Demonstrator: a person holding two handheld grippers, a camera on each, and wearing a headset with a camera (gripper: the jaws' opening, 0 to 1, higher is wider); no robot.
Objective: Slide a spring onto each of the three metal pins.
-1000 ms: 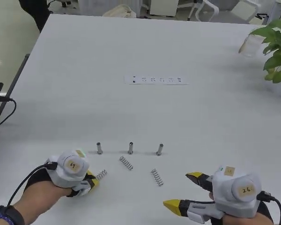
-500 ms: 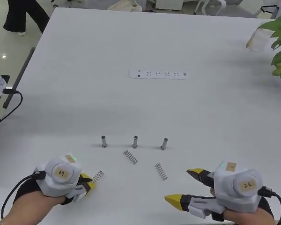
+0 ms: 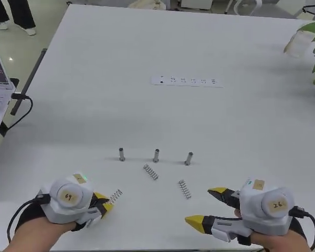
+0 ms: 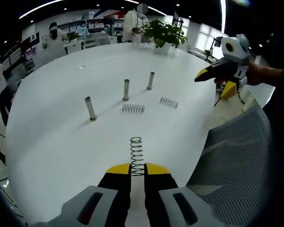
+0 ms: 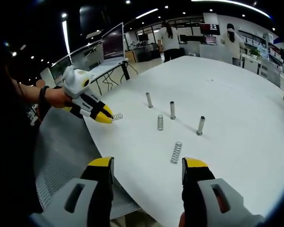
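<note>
Left gripper (image 3: 106, 202) (image 4: 137, 166): at 7 o'clock, jaws clamped on end of spring (image 3: 115, 196) (image 4: 136, 153)
Right gripper (image 3: 199, 206) (image 5: 147, 163): at 5 o'clock, jaws wide apart
Pins (image 3: 156, 155): three upright in a row, bare
Loose springs (image 3: 150, 171): two flat on table (image 3: 226, 121), near 6 o'clock of pins

left claw (image 4: 137, 169) pinching spring (image 4: 136, 147) | three pins (image 4: 126, 90) upright | two springs (image 4: 133, 108) lying loose

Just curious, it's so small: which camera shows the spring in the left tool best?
The left gripper view: the spring juts from the shut left tool, coils distinct. The head view shows it small beside that tool; the right gripper view, tiny at its yellow tips.
</note>
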